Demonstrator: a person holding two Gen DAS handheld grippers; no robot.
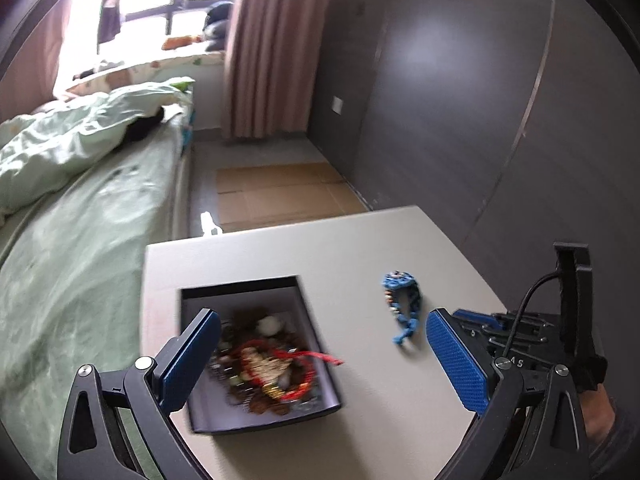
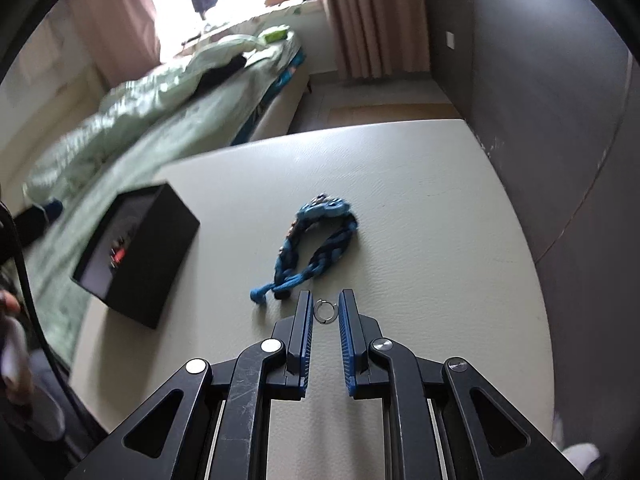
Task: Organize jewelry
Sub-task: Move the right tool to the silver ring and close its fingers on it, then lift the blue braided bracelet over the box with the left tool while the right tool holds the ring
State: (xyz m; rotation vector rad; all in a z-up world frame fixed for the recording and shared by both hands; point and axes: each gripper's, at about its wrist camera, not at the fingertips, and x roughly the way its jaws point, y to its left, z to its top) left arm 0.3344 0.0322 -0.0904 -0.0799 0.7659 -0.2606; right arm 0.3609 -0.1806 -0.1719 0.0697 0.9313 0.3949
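A dark open box (image 1: 316, 344) on the beige table holds a tangle of beads and a red cord bracelet (image 1: 276, 368). My left gripper (image 1: 324, 352) is wide open and empty above the box. A blue braided bracelet (image 1: 402, 300) lies on the table right of the box; it also shows in the right wrist view (image 2: 316, 240). A small silver ring (image 2: 325, 311) lies on the table between the tips of my right gripper (image 2: 325, 312), whose jaws stand narrowly apart on either side of it without clearly touching it. The box (image 2: 136, 256) sits to its left.
The table (image 1: 400, 400) stands beside a bed with green bedding (image 1: 80, 240) on the left and a dark grey wall (image 1: 480, 100) on the right. Cardboard (image 1: 280, 196) lies on the floor beyond the table. My right gripper body (image 1: 520, 344) shows at the table's right edge.
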